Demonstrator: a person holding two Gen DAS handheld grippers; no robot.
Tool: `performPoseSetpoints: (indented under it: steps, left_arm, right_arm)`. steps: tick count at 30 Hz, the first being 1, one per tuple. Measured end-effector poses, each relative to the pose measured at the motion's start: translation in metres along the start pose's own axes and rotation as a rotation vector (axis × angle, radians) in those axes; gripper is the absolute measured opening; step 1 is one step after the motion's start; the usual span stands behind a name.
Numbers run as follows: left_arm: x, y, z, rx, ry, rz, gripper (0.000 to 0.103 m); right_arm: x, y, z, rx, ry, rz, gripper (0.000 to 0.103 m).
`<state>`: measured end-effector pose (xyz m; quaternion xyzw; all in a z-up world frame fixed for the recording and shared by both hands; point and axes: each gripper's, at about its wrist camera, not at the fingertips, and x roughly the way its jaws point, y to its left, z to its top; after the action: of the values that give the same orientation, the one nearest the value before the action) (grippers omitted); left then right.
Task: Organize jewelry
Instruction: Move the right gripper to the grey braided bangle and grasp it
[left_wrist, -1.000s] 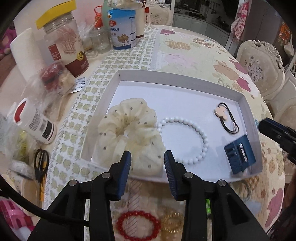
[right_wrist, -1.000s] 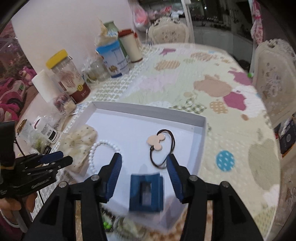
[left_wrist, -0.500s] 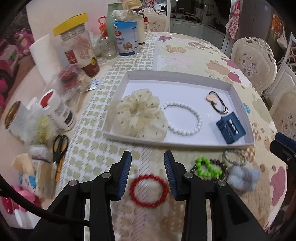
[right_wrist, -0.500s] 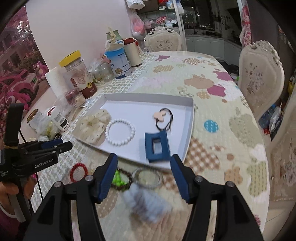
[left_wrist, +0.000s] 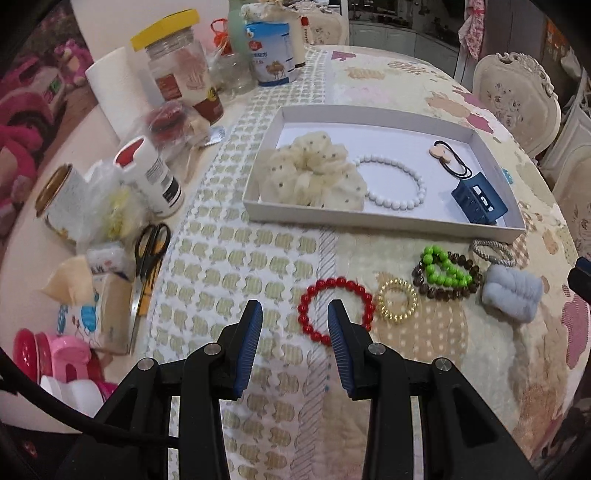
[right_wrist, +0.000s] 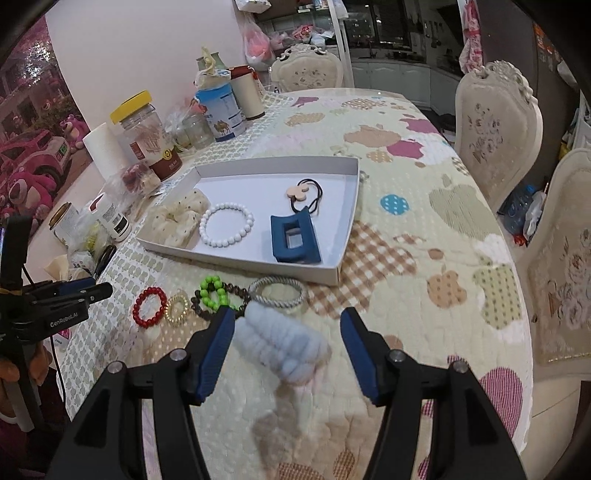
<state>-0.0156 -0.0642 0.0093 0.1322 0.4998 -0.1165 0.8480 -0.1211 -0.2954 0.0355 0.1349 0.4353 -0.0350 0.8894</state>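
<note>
A white tray (left_wrist: 369, 221) (right_wrist: 240, 264) holds a cream scrunchie (left_wrist: 314, 173), a white bead bracelet (left_wrist: 373, 160), a black hair tie with a beige charm (left_wrist: 441, 151) and a blue claw clip (right_wrist: 293, 240). In front of it on the tablecloth lie a red bead bracelet (left_wrist: 347, 284), a gold coil tie (left_wrist: 397, 282), green beads (left_wrist: 443, 269) on brown beads (left_wrist: 443, 293), a grey rope ring (right_wrist: 277, 301) and a pale blue fluffy scrunchie (right_wrist: 280, 343). My left gripper (left_wrist: 294, 314) stands open above the cloth beside the red bracelet. My right gripper (right_wrist: 287, 321) is open over the fluffy scrunchie, pads apart from it.
Left of the tray stand a yellow-lidded jar (left_wrist: 173, 70), a paper roll (left_wrist: 114, 92), a white bottle (left_wrist: 151, 177), a blue tin (left_wrist: 271, 51) and scissors (left_wrist: 147, 258). Carved chairs (right_wrist: 495, 129) stand along the table's right side. A hand (right_wrist: 9, 369) carries the left gripper.
Both grippers drew back from the tray toward the near table edge, bringing the loose bracelets and ties into view. The blue clip stays in the tray, and the right jaws stand wider.
</note>
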Motion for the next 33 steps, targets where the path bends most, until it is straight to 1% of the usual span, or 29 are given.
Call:
performPoseSetpoints:
  steps: [3,5,7,8,11,13,15,17,19,21,24,27,31,33]
  left_arm:
    - [-0.001,-0.003,-0.007,0.059,-0.01,0.05,0.027]
    - [0.005,-0.001,-0.011,0.087,0.029,0.072,0.027]
    - [0.008,0.004,-0.014,0.084,0.037,0.098,0.027]
    - [0.009,0.008,-0.015,0.078,0.04,0.096,0.027]
    - [0.009,0.017,-0.018,0.04,0.045,0.056,0.027]
    - [0.011,0.02,-0.02,0.04,0.045,0.043,0.027]
    - [0.017,0.019,-0.022,0.077,0.071,0.087,0.027]
    - [0.022,0.021,-0.022,0.084,0.093,0.112,0.027]
    - [0.022,0.029,-0.022,0.049,0.082,0.119,0.027]
    - [0.023,0.033,-0.021,0.026,0.085,0.102,0.027]
    - [0.02,0.033,-0.019,0.016,0.064,0.123,0.027]
    - [0.016,0.032,-0.018,0.009,0.047,0.119,0.027]
    - [0.014,0.03,-0.016,-0.008,0.032,0.094,0.027]
    - [0.014,0.028,-0.015,-0.021,0.025,0.061,0.027]
  right_arm:
    - [0.002,0.001,-0.005,-0.002,0.019,-0.001,0.063]
    - [0.002,0.002,-0.007,-0.006,0.021,-0.001,0.063]
    - [0.0,0.005,-0.008,-0.006,0.017,0.005,0.063]
    - [0.0,0.005,-0.009,-0.006,0.016,0.008,0.063]
    - [0.001,0.008,-0.008,-0.017,0.019,0.013,0.063]
    - [0.004,0.011,-0.006,-0.028,0.025,0.011,0.063]
    - [0.006,0.013,-0.004,-0.033,0.027,0.016,0.063]
    - [0.008,0.016,-0.001,-0.04,0.027,0.023,0.063]
    - [0.011,0.018,0.0,-0.051,0.033,0.025,0.063]
    - [0.015,0.02,0.001,-0.06,0.042,0.026,0.063]
    - [0.02,0.022,0.003,-0.067,0.053,0.033,0.063]
    - [0.023,0.026,0.007,-0.079,0.057,0.035,0.063]
    - [0.028,0.03,0.011,-0.096,0.061,0.041,0.063]
    - [0.031,0.032,0.013,-0.111,0.064,0.038,0.063]
